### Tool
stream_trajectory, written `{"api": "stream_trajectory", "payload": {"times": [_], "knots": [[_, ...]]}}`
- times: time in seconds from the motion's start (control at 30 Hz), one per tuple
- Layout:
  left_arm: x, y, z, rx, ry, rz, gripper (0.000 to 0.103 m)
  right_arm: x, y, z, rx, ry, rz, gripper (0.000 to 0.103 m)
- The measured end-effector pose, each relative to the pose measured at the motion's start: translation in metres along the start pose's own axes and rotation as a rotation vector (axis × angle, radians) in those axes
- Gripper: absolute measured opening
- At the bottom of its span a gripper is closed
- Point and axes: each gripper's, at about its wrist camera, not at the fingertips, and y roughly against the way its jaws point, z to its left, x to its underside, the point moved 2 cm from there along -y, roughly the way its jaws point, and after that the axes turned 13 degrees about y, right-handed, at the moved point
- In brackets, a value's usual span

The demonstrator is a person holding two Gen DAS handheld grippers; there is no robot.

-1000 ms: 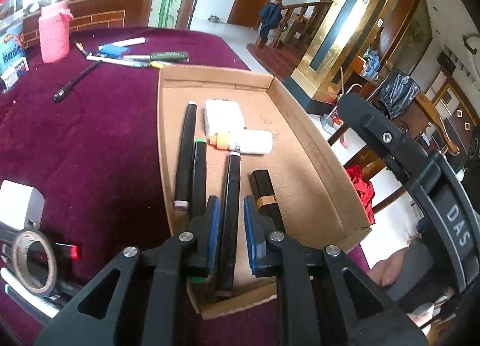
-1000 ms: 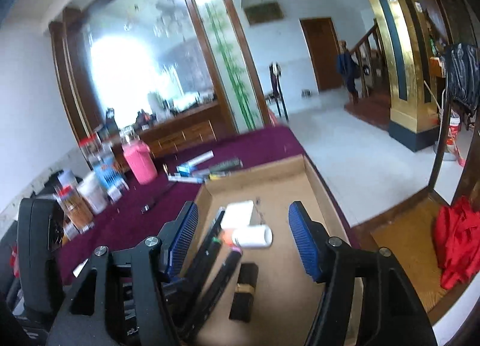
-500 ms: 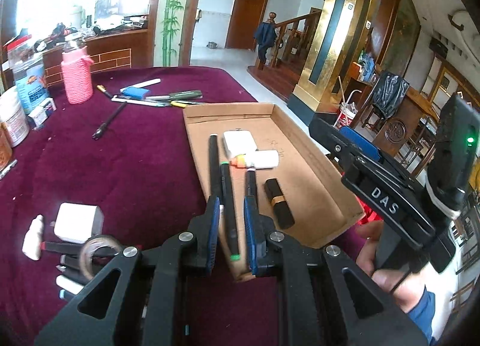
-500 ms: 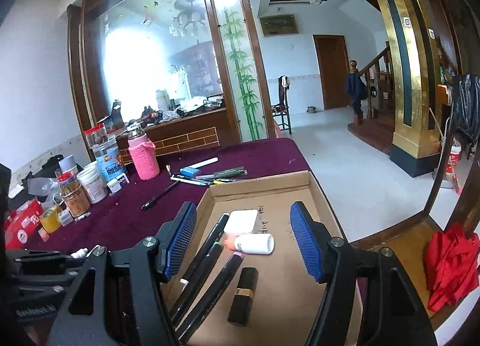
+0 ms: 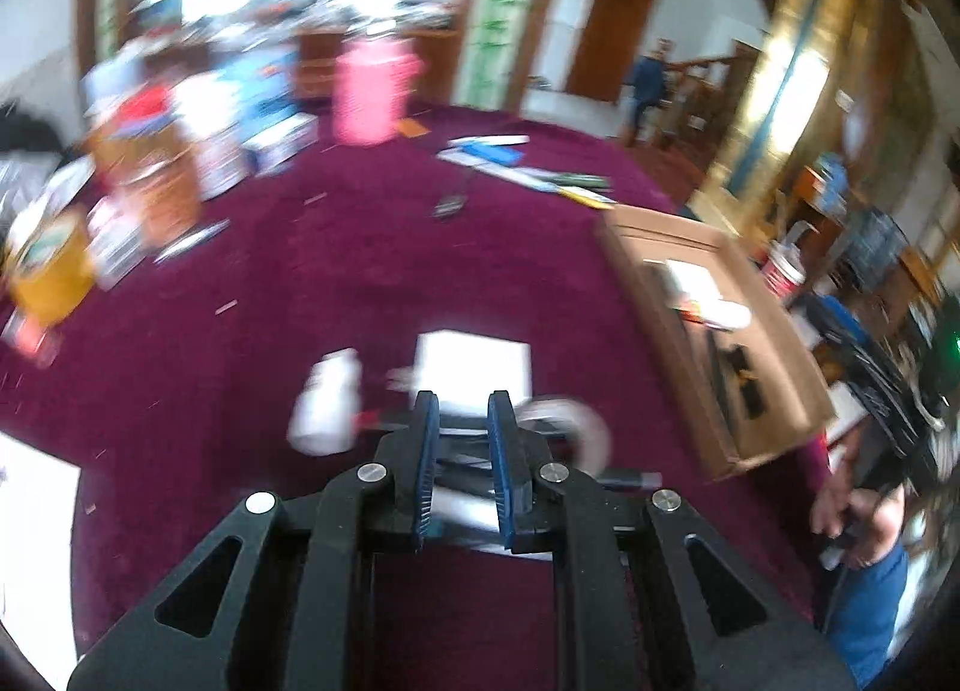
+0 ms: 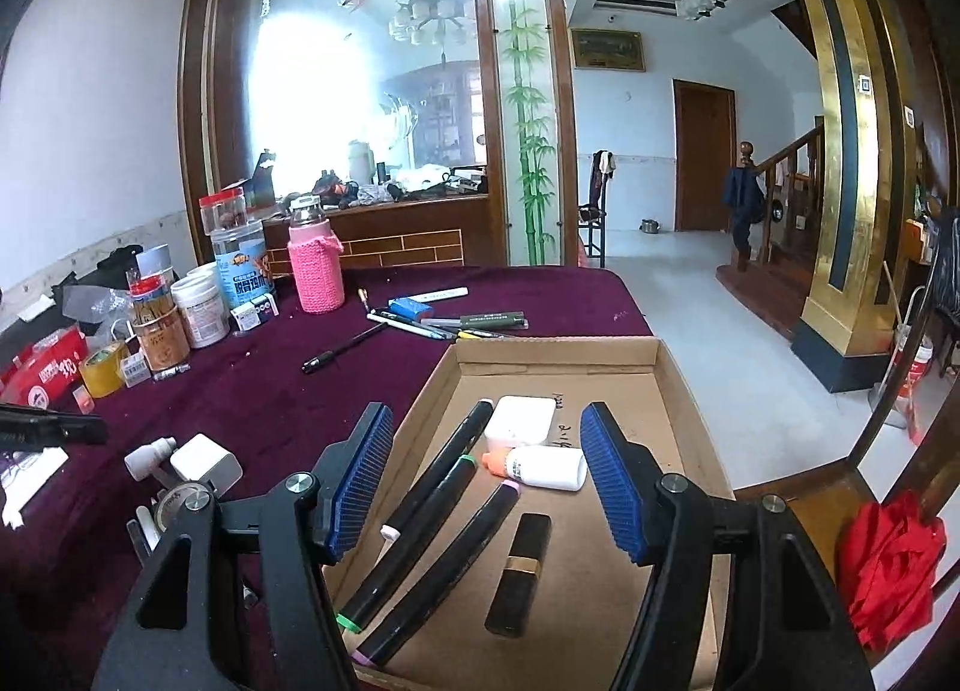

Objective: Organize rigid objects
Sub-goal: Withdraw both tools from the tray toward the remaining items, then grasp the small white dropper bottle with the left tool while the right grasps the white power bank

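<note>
A shallow cardboard box [image 6: 684, 391] lies on the maroon table [image 6: 270, 391]. In it lie three dark pens [image 6: 444, 463], a white block [image 6: 519, 421], a small white bottle with an orange cap [image 6: 549, 466] and a black lipstick tube [image 6: 522, 565]. My right gripper [image 6: 489, 481] is open and empty above the box. My left gripper [image 5: 461, 445] is open by a narrow gap, empty, over a pile left of the box: a white block [image 5: 474, 358], a small white bottle [image 5: 327, 409], a tape roll [image 5: 576, 427] and pens. The left view is blurred.
More pens and a blue eraser [image 6: 444, 319] lie at the table's far side, with a black pen [image 6: 342, 352] nearer. A pink knitted bottle [image 6: 315, 265], jars, cans and yellow tape [image 6: 102, 373] stand at the left. A red cloth [image 6: 888, 565] lies below at right.
My left gripper has let go of the pen in the box, backed out and swung left over the pile on the table. My right gripper has stayed open over the box.
</note>
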Motion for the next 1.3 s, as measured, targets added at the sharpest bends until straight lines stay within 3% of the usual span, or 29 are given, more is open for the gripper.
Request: {"api": "stream_trajectory", "payload": {"times": [0.13,0.27,0.3,0.4,0.67,0.73,0.8,0.93,1.13,1.3], "knots": [[-0.006,-0.011,0.038,-0.033,0.088,0.049,0.014,0.0,0.001,-0.004,-0.007,-0.02,-0.003,0.06],[-0.005,-0.031,0.044,-0.04,0.095,0.116,0.014,0.001,0.0,-0.008,-0.038,-0.052,0.005,0.06],[-0.004,-0.035,0.044,-0.048,0.089,0.129,0.015,0.001,0.001,-0.008,-0.04,-0.054,0.004,0.06],[-0.006,-0.05,0.046,-0.067,0.098,0.164,0.032,0.001,0.002,-0.008,-0.047,-0.057,0.003,0.06],[-0.015,-0.078,0.046,-0.112,0.068,0.192,0.033,-0.001,0.004,-0.007,-0.063,-0.064,-0.004,0.06],[-0.017,-0.083,0.048,-0.121,0.071,0.176,0.024,0.0,0.001,-0.007,-0.078,-0.069,0.009,0.06],[-0.017,-0.087,0.053,-0.115,0.082,0.164,0.023,0.0,0.0,-0.004,-0.097,-0.061,0.012,0.06],[-0.017,-0.084,0.058,-0.124,0.077,0.134,0.023,0.001,-0.005,0.007,-0.279,-0.057,0.023,0.061],[-0.025,-0.079,0.077,-0.167,0.112,0.087,0.024,-0.012,-0.023,0.068,-0.568,0.028,0.173,0.06],[-0.023,-0.08,0.076,-0.174,0.106,0.072,0.024,-0.045,-0.052,0.135,-0.608,0.258,0.306,0.062]]}}
